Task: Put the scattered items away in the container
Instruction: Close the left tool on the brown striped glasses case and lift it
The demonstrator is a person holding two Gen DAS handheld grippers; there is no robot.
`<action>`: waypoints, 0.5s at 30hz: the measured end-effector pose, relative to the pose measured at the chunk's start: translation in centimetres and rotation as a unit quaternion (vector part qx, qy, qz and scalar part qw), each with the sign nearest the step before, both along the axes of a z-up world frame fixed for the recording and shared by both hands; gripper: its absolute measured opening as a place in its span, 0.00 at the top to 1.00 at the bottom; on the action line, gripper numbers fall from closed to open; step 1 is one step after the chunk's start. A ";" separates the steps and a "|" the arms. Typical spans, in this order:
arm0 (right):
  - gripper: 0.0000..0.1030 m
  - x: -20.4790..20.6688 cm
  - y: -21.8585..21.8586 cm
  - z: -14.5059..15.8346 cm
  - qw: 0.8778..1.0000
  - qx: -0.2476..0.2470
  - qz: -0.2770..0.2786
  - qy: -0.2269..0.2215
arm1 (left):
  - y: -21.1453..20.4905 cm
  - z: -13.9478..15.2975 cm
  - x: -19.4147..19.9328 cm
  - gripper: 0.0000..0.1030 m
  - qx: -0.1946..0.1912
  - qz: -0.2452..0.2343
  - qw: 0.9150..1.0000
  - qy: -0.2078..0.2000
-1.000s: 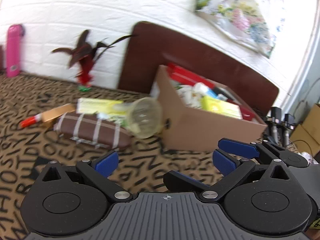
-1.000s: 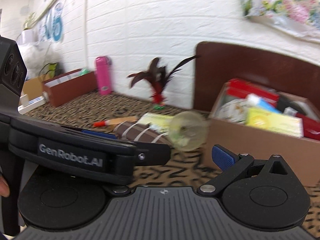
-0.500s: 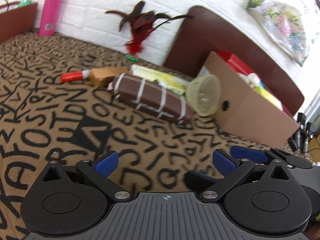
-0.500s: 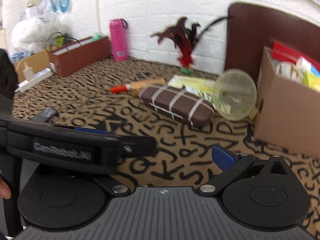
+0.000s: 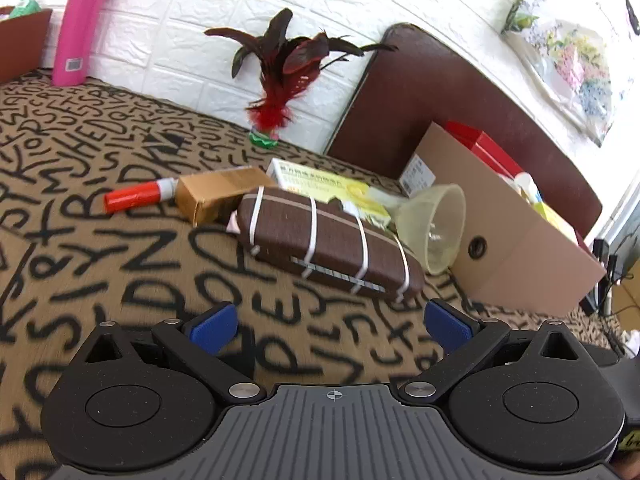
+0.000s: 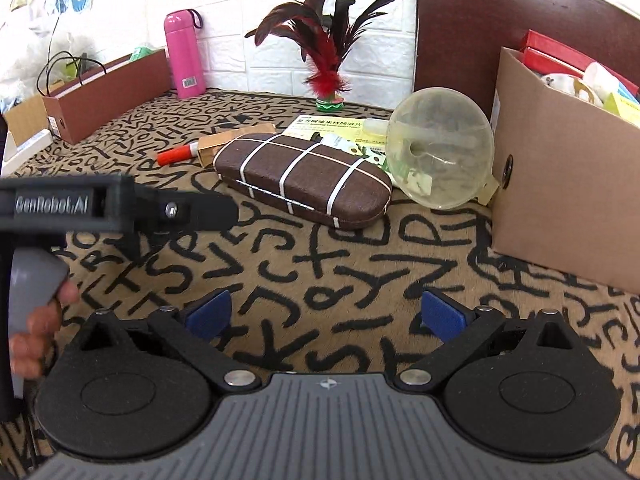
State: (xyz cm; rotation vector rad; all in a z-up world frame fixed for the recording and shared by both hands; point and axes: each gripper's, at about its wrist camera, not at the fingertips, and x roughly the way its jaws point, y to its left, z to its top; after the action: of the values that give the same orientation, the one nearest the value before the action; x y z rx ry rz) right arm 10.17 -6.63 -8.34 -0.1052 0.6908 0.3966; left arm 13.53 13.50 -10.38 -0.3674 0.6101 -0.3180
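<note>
Both grippers nearer — case ahead

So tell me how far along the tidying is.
Partly done: the cardboard box already holds several items. In hand: nothing; left gripper and right gripper are both open. Left on the cloth: brown case, funnel, yellow packet, small carton, red marker.
</note>
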 end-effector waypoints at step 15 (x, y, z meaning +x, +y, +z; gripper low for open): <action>0.18 4.5 1.2 -0.4 1.000 -0.014 0.008 -0.003 | 1.1 -0.1 6.0 0.00 -0.008 -0.011 1.000 -0.013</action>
State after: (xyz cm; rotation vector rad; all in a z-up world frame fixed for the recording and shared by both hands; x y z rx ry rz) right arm 14.70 -5.40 -8.77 -0.1386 0.6891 0.4024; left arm 19.53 14.60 -10.51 -0.3720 0.5865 -0.3477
